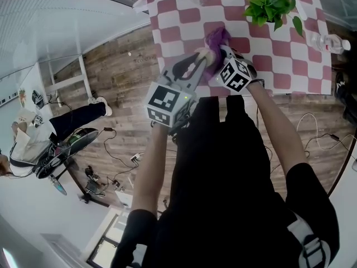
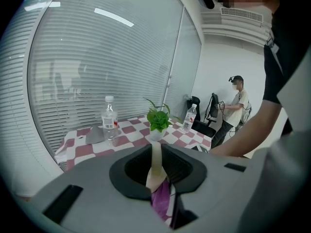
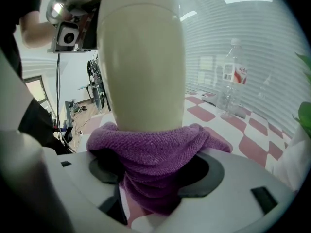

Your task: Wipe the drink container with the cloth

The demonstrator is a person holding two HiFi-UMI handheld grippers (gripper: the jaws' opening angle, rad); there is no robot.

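While the drink container [image 3: 141,57] is held over the table [image 1: 184,15], near its edge, it is gripped from two sides. A thin cream part of it is pinched between the jaws of the left gripper [image 2: 158,176], which are set close together and press on it. In the right gripper view the container is seen as smooth, cream and rounded like an egg, and much of the picture is filled by it. The cloth [image 3: 155,152] is purple, soft and fuzzy, with tiny loops, and it is bunched around the lower end of the container. The jaws of the right gripper [image 3: 156,181] are spread wide, and the cloth is squeezed between them against the container. A bit of the purple cloth is also seen hanging under the left jaws. The table is covered with red and white squares. A leafy green plant [image 1: 270,1] in a white pot is stood on it, and a clear plastic bottle [image 2: 109,118] with a white cap is stood farther along. A wooden floor [image 1: 120,66] is seen beside the table
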